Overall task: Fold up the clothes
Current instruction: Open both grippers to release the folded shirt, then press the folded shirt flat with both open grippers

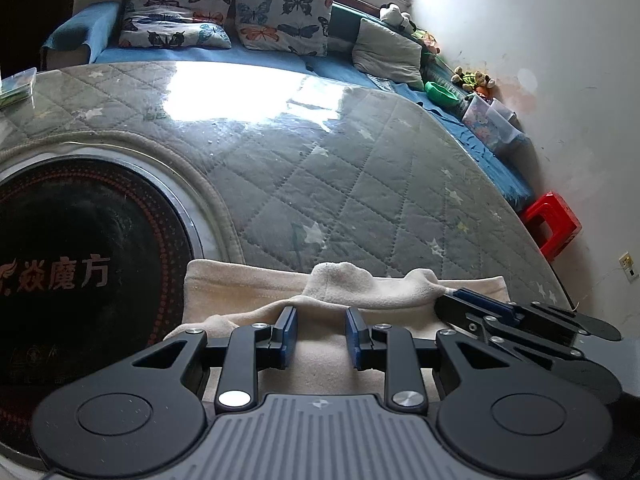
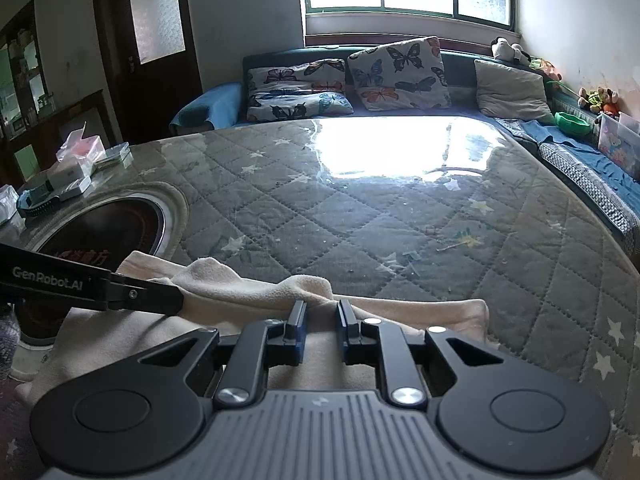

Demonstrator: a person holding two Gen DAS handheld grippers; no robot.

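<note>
The left gripper (image 1: 321, 336) and right gripper (image 2: 322, 330) both hover low over a cream garment (image 1: 248, 284), jaws spread with nothing between them. The garment lies bunched at the near edge of the quilted table cover (image 2: 400, 220), beside a black round heater plate (image 1: 88, 240). A clear bin (image 1: 486, 120) on the sofa (image 1: 272, 58) holds something colourful, too blurred to name. The garment's near part is hidden under the grippers
</note>
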